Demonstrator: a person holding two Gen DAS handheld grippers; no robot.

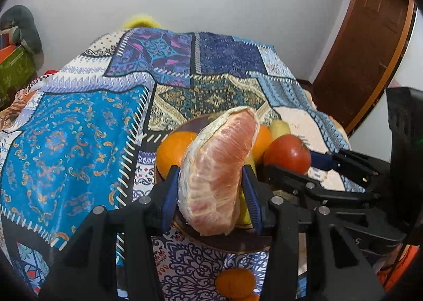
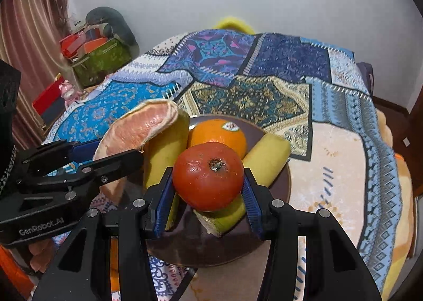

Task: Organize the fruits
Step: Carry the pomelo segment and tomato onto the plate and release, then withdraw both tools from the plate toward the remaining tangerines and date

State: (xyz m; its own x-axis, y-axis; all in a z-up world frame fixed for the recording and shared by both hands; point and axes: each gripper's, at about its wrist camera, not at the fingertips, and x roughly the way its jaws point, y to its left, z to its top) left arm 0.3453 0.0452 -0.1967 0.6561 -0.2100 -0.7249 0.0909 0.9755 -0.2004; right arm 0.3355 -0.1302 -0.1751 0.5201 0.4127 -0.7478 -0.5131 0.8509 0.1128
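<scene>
My left gripper (image 1: 210,190) is shut on a peeled pink pomelo segment (image 1: 216,168) and holds it over the dark brown plate (image 1: 238,245). My right gripper (image 2: 208,190) is shut on a red tomato (image 2: 208,176) above the same plate (image 2: 280,195). On the plate lie an orange (image 2: 219,134) and yellow pomelo peel pieces (image 2: 267,161). The pomelo segment (image 2: 137,126) and the left gripper (image 2: 105,155) show at the left of the right wrist view. The tomato (image 1: 288,153) and the right gripper (image 1: 320,166) show at the right of the left wrist view.
The plate rests on a bed with a patchwork blanket (image 1: 79,137). A small orange (image 1: 235,282) lies on the blanket in front of the plate. Boxes and clutter (image 2: 97,50) stand at the far left by a curtain. A wooden door (image 1: 370,50) is at the right.
</scene>
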